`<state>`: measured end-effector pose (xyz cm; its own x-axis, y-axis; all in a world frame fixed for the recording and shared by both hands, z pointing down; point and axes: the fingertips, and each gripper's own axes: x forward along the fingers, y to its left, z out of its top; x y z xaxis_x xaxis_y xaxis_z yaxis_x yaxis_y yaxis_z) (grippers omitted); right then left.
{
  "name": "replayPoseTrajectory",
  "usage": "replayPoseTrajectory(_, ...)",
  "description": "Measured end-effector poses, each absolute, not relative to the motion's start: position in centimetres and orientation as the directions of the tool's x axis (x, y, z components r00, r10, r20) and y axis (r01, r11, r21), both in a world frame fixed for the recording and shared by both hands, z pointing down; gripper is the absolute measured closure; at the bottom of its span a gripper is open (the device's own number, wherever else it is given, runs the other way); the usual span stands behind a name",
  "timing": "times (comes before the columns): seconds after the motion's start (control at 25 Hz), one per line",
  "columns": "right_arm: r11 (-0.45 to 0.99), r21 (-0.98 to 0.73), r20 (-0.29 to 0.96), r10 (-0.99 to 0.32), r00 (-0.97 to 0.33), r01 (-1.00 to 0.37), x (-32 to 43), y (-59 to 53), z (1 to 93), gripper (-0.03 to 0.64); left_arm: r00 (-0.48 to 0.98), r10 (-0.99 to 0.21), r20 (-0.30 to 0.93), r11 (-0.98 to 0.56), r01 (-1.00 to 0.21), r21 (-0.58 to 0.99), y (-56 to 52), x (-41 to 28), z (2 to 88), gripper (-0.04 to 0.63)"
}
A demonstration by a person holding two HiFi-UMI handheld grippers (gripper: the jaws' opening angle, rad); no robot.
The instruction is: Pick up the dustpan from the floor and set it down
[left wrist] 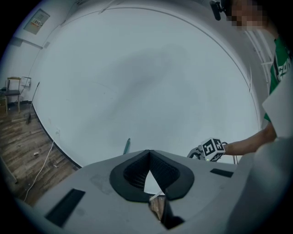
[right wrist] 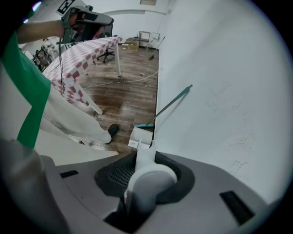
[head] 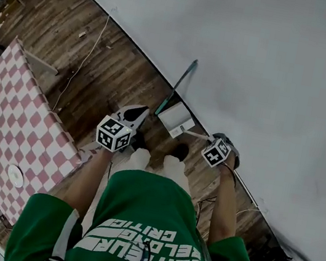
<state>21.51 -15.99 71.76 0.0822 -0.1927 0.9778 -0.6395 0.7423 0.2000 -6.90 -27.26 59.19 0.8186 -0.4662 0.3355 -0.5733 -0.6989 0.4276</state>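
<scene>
A white dustpan hangs from its long handle, low by the foot of the wall; I cannot tell if its pan touches the floor. My right gripper points steeply down and is shut on that handle, which fills the gap between its jaws. A teal broom leans on the wall just behind the pan, and it also shows in the right gripper view. My left gripper hovers left of the dustpan, its jaws meeting at the tips with nothing held.
A table with a red-and-white checked cloth stands at the left with a white disc on it. A cable trails over the wooden floor. The person's dark shoes are near the pan. The white wall closes the right side.
</scene>
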Motion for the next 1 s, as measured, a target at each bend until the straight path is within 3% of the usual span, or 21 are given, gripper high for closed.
replayPoseTrajectory(1.0, 0.841, 0.145, 0.988, -0.151, 0.031, -0.521, 25.9, -20.5, 76.7, 0.497, 0.711, -0.585, 0.391, -0.601, -0.703, 0.379, -26.4, -0.9, 58.6, 0.592)
